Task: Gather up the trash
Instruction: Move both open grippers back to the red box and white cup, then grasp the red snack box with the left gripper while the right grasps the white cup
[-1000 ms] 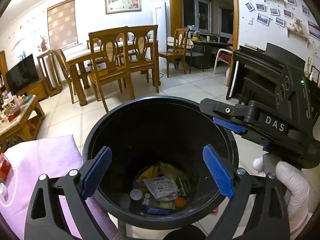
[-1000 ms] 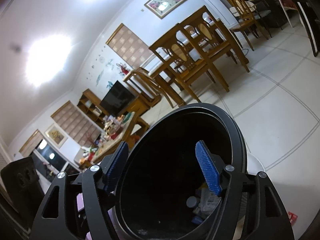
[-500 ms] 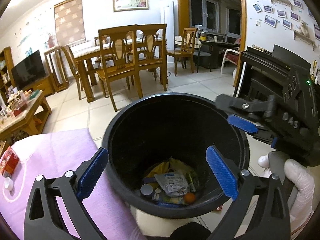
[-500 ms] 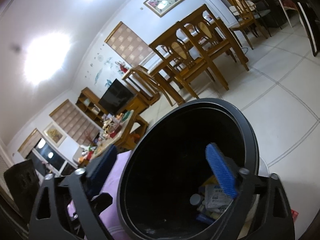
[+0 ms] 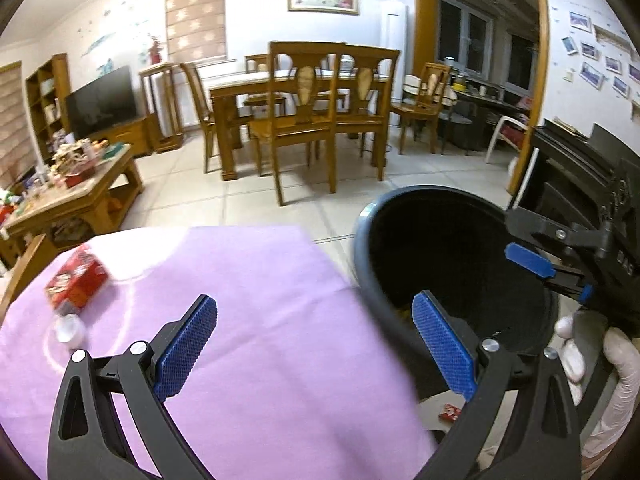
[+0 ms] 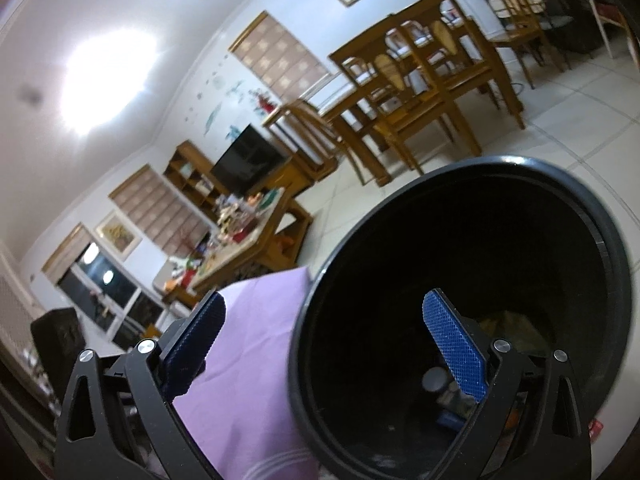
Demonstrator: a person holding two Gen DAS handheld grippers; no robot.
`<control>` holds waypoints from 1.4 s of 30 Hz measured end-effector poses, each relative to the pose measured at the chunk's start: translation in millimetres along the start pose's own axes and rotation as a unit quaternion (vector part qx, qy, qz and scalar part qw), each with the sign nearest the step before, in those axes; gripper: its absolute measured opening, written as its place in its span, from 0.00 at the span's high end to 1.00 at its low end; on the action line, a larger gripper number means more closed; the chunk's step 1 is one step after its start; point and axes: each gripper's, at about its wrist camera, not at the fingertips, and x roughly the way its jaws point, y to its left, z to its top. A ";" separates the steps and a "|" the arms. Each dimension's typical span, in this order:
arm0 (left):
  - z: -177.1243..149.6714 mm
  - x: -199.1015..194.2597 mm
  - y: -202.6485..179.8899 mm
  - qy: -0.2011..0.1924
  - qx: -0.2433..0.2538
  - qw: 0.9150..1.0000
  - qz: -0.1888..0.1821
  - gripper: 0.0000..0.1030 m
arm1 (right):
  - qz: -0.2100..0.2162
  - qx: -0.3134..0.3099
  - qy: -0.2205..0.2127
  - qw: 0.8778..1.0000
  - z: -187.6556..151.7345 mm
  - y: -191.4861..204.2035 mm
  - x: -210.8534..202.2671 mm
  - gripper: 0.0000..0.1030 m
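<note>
A black trash bin stands on the floor beside a table under a purple cloth. Wrappers and a cap lie at its bottom. On the cloth's left lie a red box and a small white cap, both blurred. My left gripper hangs open over the cloth's right part, with nothing between its fingers. My right gripper straddles the bin's near rim; its jaws are opening and hold nothing. A gloved hand carries it.
A small red wrapper lies on the tiled floor by the bin's base. A cluttered wooden coffee table stands to the left, a dining table with chairs behind, and a dark cabinet to the right.
My left gripper swung left, from above the bin to above the purple cloth, bringing the red box and white cap into view. My right gripper's jaws spread wider and shifted left.
</note>
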 end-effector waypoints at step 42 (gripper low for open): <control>5.2 71.5 247.2 0.107 -0.054 0.988 0.095 0.14 | 0.108 -0.349 0.280 0.888 -106.5 293.5 248.6 0.08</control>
